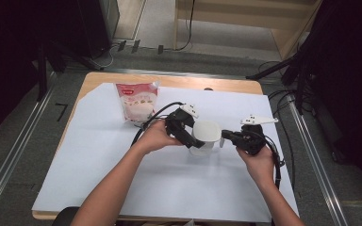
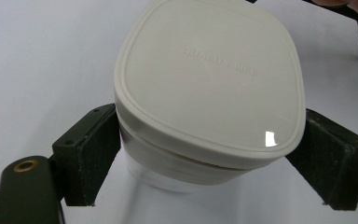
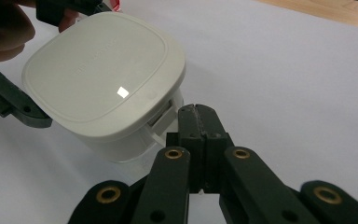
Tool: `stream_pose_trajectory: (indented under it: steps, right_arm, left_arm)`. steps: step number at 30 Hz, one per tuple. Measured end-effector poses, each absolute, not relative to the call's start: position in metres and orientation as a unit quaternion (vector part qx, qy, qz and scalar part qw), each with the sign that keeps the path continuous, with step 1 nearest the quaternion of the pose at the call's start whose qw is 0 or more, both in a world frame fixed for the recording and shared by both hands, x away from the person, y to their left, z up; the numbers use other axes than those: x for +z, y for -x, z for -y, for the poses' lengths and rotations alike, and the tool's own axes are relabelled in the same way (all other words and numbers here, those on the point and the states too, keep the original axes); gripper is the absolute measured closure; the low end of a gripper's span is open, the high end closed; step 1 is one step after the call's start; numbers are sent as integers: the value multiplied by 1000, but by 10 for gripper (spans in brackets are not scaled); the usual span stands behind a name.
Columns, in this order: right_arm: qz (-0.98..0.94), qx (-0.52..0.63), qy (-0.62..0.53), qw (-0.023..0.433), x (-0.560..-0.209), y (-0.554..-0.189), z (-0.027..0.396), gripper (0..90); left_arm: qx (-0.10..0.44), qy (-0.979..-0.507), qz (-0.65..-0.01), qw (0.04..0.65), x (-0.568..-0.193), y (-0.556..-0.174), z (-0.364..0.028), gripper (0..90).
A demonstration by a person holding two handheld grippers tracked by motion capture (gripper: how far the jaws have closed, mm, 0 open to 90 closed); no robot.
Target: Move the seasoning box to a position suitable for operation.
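White lidded container [image 1: 205,136] stands mid-table on the white sheet [image 1: 99,155]. Left gripper [image 1: 188,136] clamps its sides below the lid [image 2: 209,79]. Right gripper [image 3: 196,114], jaws closed and holding nothing, sits just beside the lid's latch. Pouch [image 1: 136,102] stands behind.

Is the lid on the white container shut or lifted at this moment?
Shut: the lid sits flush on the white container, with a thin seam around its rim and no gap.
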State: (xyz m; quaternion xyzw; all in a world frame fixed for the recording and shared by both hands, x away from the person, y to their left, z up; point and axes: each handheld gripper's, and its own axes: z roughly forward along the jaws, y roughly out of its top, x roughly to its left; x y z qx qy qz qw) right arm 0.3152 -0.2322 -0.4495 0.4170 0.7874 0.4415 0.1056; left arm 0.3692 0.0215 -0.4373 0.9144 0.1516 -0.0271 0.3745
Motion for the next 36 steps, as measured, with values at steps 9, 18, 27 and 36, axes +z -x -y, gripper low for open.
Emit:
stream_pose_trajectory:
  steps: [9,18,27,36]
  right_arm:
    - [-790,446,-405,114,-449,-315,229,900]
    - [-790,445,-406,114,-449,-315,228,900]
    - [-790,444,-408,114,-449,-315,228,900]
    - [-790,443,-407,117,-449,-315,228,900]
  left_arm:
    - [-21,-915,-148,374,-431,-368,-22,156]
    - [-13,-917,-148,370,-426,-366,-21,161]
    - [-6,-918,-148,367,-424,-364,-20,164]
    - [13,-919,-142,368,-413,-360,-18,166]
